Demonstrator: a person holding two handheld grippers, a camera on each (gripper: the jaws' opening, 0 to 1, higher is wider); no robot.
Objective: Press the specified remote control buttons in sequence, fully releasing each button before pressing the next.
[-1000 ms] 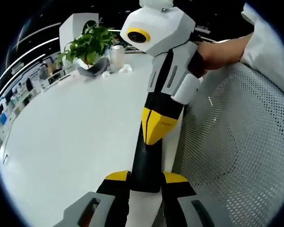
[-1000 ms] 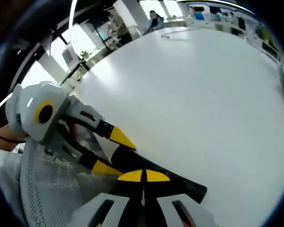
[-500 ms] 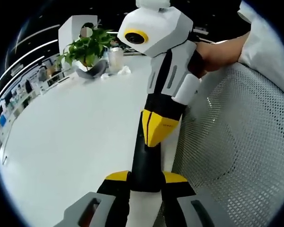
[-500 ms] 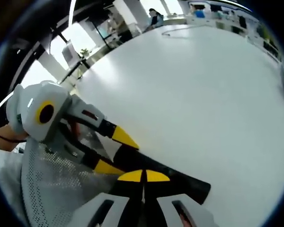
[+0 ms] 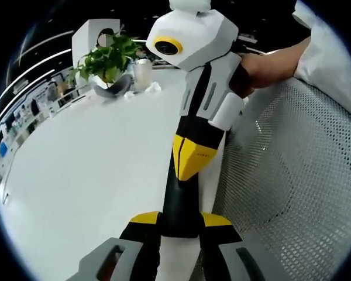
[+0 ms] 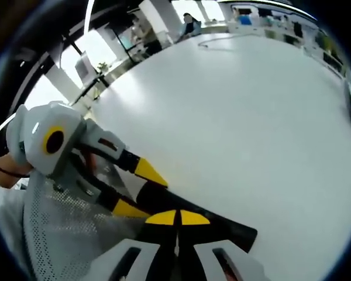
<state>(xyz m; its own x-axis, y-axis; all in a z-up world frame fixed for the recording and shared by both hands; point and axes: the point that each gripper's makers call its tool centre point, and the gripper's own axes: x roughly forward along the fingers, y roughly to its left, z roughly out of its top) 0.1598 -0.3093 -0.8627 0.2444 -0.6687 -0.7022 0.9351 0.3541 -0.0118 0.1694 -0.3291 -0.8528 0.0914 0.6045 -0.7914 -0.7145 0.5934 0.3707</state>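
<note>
Between the left gripper [image 5: 178,225] jaws, clamped at six o'clock, the remote control [image 5: 180,202] looks stiff, light, slick; hold its lower sides. Right gripper [image 6: 176,218], jaws together, presses down on it.
</note>
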